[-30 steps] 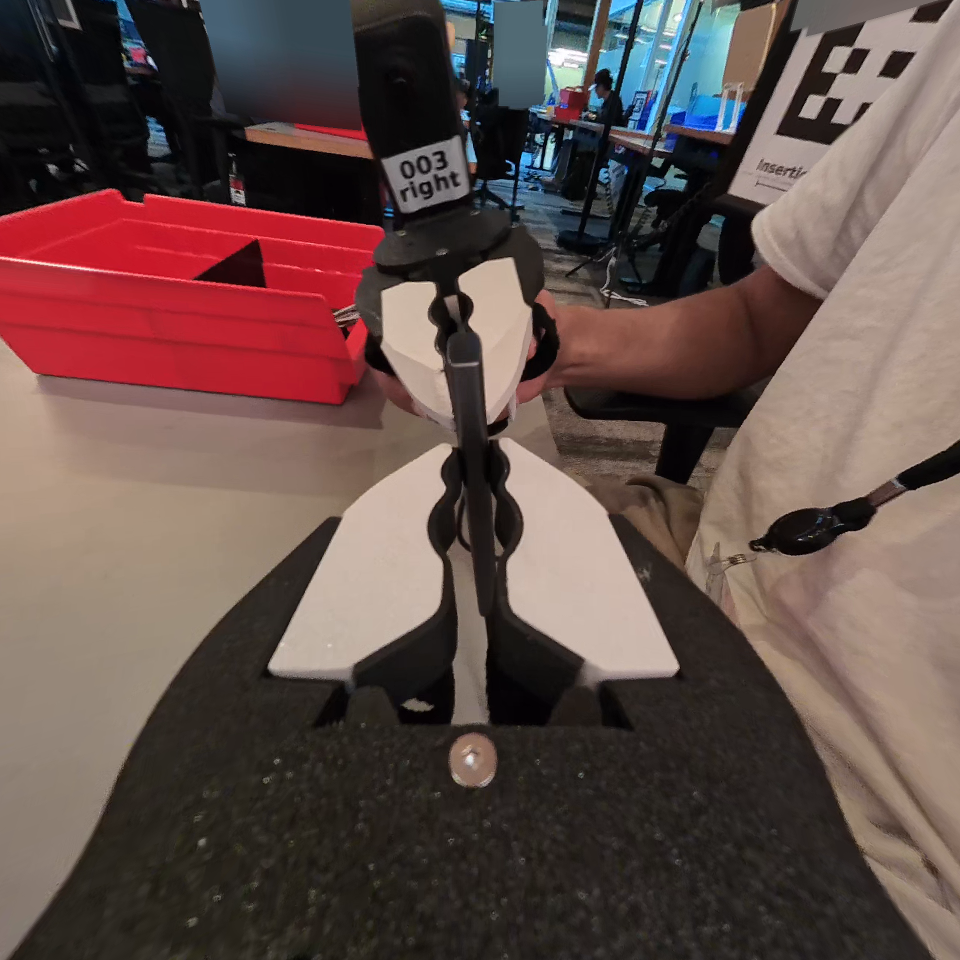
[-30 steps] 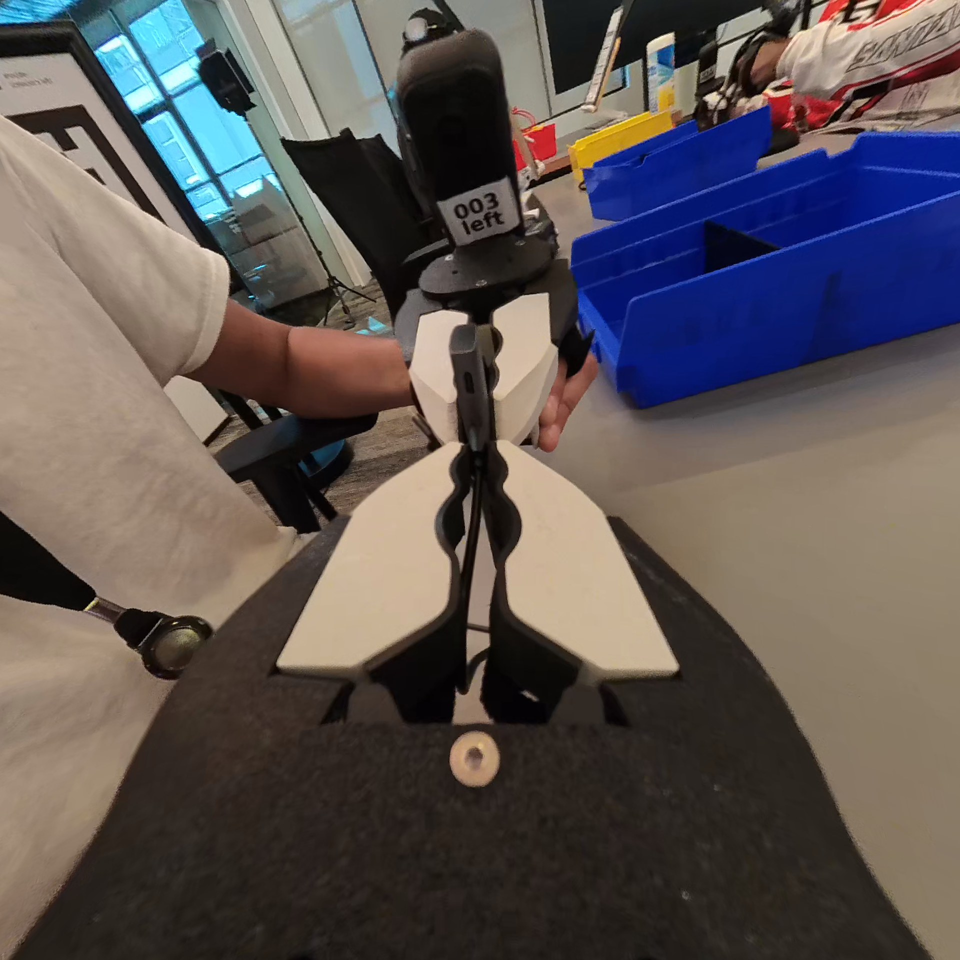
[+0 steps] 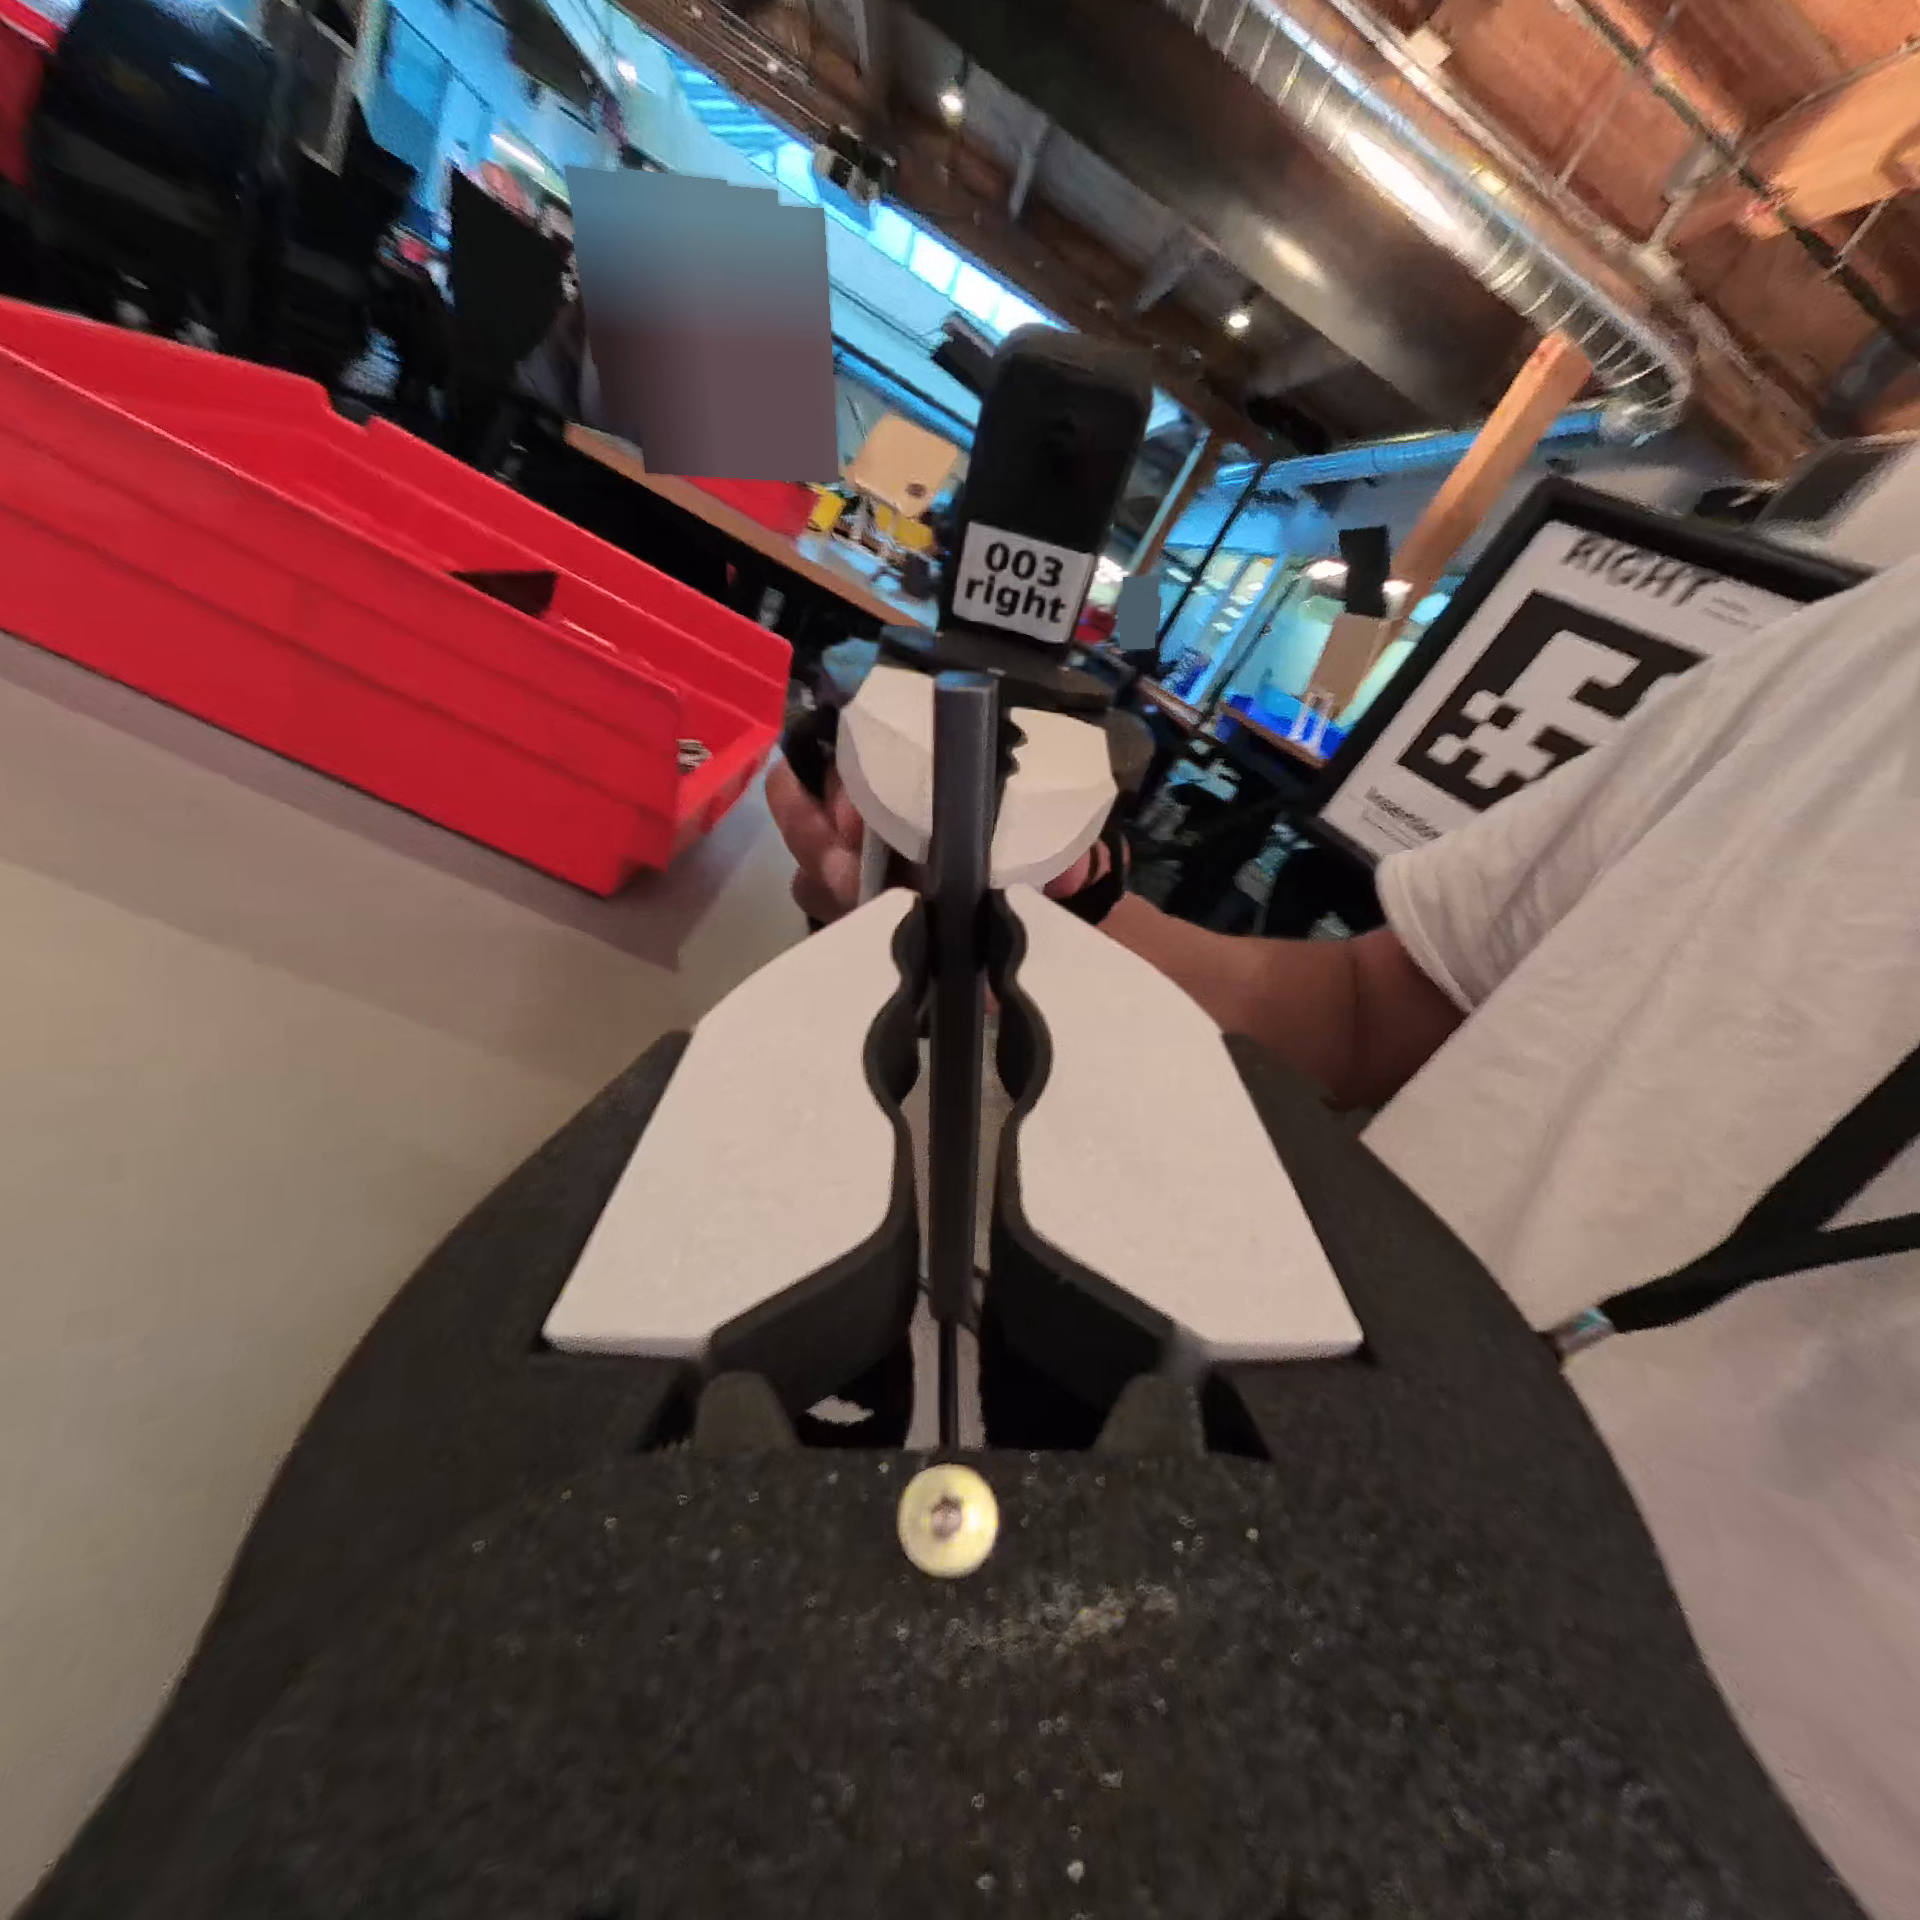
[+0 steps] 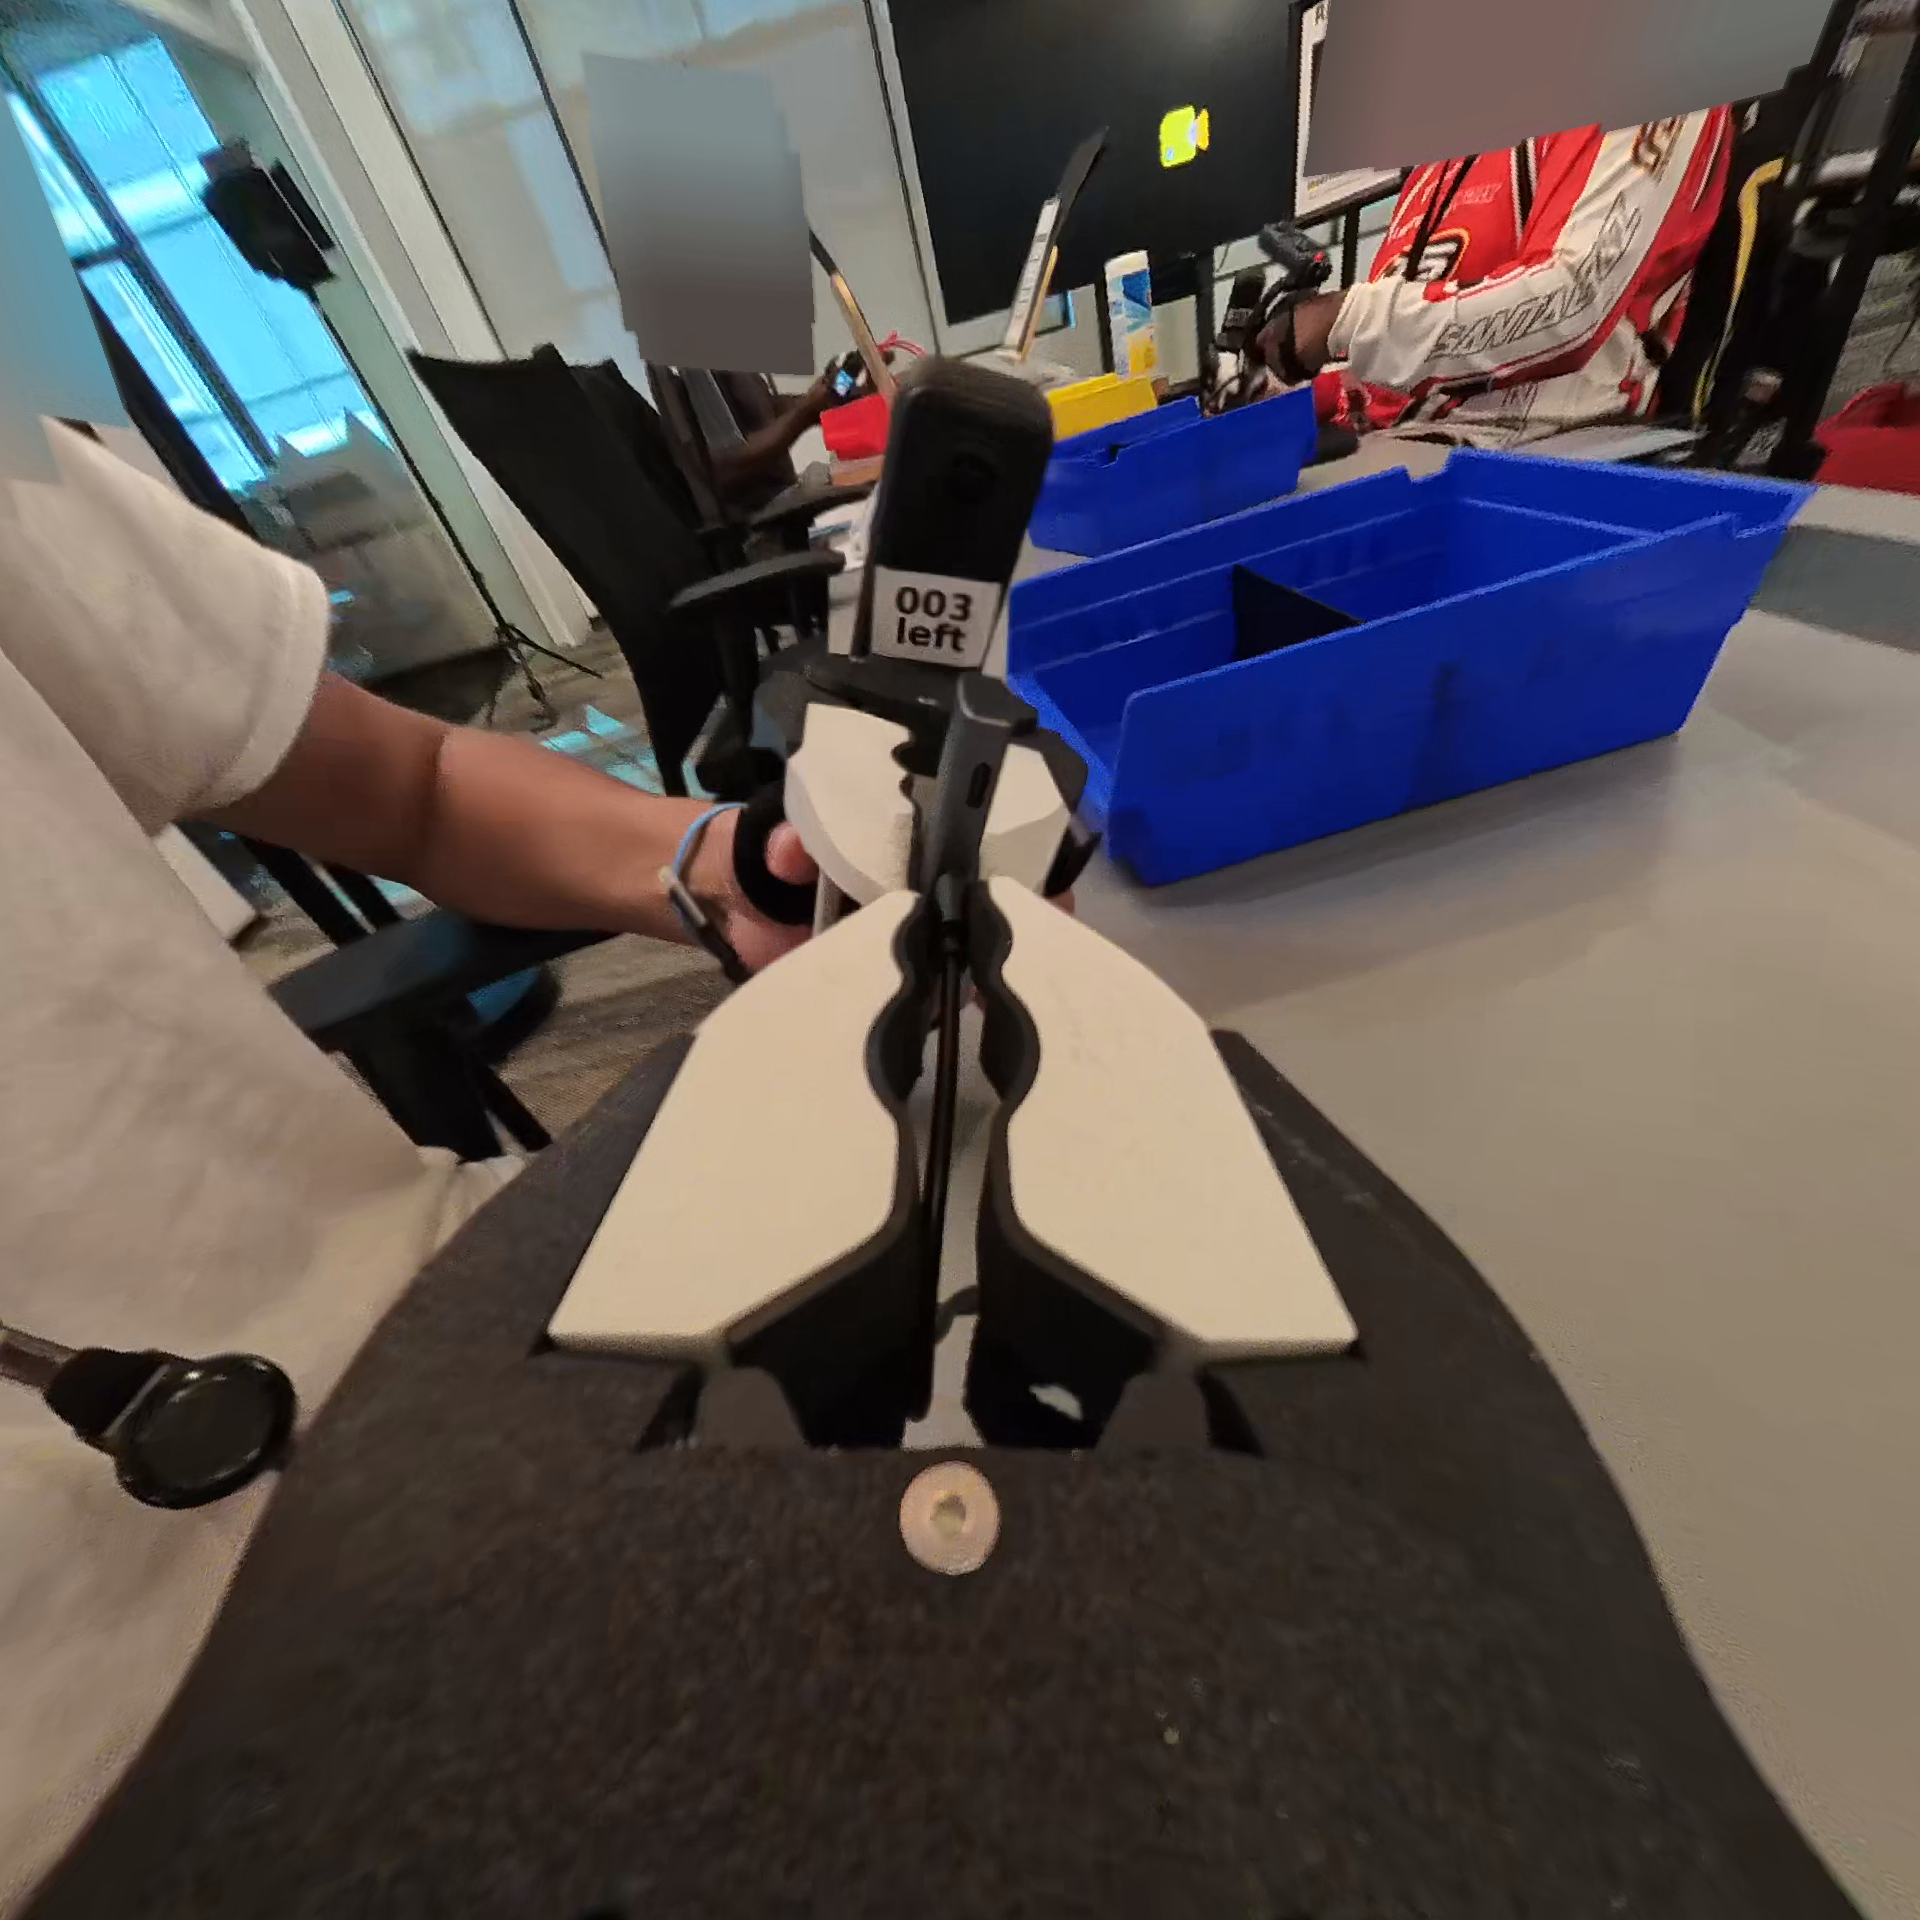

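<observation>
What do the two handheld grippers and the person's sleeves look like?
Each gripper, left gripper and right gripper, has two white wedge-shaped fingers with wavy black inner pads, on a black foam-textured base with a silver screw. Each carries a black camera bearing a white label. The person wears a white short-sleeved shirt.

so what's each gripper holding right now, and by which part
The left gripper clamps a slim dark grey bar along its middle, jaws shut on its sides. The right gripper pinches a thin black cable just short of the bar's end.
</observation>
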The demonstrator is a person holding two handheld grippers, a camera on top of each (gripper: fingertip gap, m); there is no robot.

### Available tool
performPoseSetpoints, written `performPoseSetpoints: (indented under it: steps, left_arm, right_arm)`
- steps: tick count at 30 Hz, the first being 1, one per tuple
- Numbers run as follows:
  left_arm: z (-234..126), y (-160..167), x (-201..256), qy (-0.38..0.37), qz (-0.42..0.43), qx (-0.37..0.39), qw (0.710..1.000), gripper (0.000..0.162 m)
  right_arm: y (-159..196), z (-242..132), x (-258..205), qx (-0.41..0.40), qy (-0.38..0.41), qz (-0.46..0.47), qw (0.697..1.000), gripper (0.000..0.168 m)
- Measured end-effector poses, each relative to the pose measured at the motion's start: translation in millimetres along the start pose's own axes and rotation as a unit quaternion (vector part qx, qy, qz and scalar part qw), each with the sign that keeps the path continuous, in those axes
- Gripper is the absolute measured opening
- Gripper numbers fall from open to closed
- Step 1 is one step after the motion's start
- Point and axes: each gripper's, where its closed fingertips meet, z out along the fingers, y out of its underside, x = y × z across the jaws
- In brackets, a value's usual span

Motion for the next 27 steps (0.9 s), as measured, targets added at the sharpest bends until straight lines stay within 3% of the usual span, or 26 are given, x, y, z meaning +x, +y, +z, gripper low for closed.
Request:
performPoseSetpoints:
  steps: [9,13,19,27]
  left_arm:
    - [2,0,-2,0.005,-0.006,0.018,1.000,0.010]
    - [2,13,-6,-0.017,0.057,-0.044,0.997,0.010]
    - [1,12,-4,-0.041,0.115,-0.050,0.991,0.012]
    - [0,4,-1,-0.040,0.126,-0.044,0.990,0.010]
  right_arm:
    - [1,-3,1,0.010,-0.022,0.034,0.999,0.006]
    - [13,-3,3,-0.046,0.002,-0.012,0.999,0.006]
    - [26,3,-2,-0.097,-0.012,0.012,0.995,0.006]
    - [19,4,-3,-0.069,-0.019,0.030,0.997,0.006]
